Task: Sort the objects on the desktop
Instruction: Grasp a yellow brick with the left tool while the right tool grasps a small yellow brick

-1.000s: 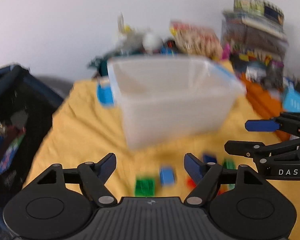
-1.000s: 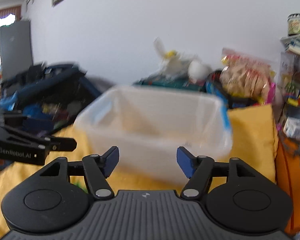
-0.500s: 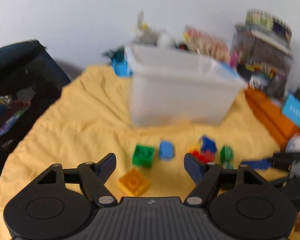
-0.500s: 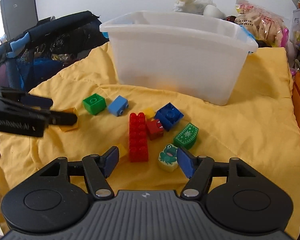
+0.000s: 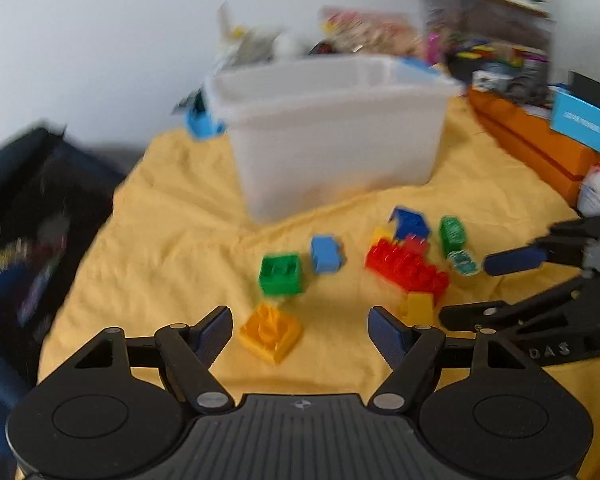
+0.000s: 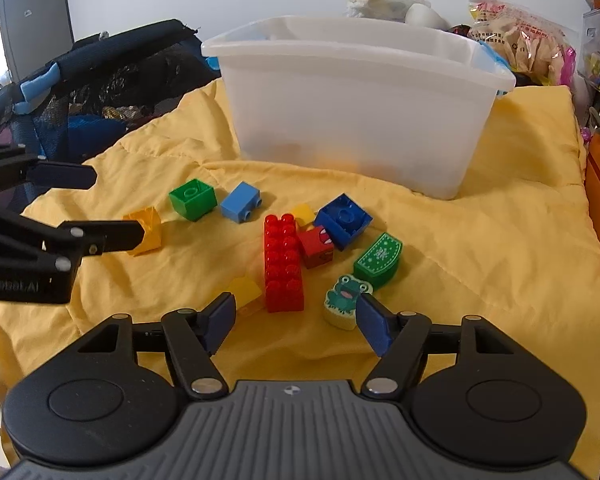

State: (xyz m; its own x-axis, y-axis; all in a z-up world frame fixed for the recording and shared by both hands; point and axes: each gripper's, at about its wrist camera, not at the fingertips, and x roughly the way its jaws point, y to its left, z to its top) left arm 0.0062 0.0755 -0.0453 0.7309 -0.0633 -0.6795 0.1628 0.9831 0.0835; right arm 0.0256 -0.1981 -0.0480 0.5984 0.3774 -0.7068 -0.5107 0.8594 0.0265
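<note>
left tongs (image 5: 300,326): open, orange brick (image 5: 271,332) seen between tips | right tongs (image 6: 296,320): just widened, empty, red brick (image 6: 283,264) just ahead

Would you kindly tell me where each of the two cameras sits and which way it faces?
Left wrist view: sits on the left hand-held gripper, looking forward and down over its open fingers at the orange block; the right hand-held gripper enters from the right.
Right wrist view: sits on the right hand-held gripper, looking forward and down at the red brick; the left hand-held gripper enters from the left.
Shared: the yellow cloth, the blocks, and the translucent bin behind them.
</note>
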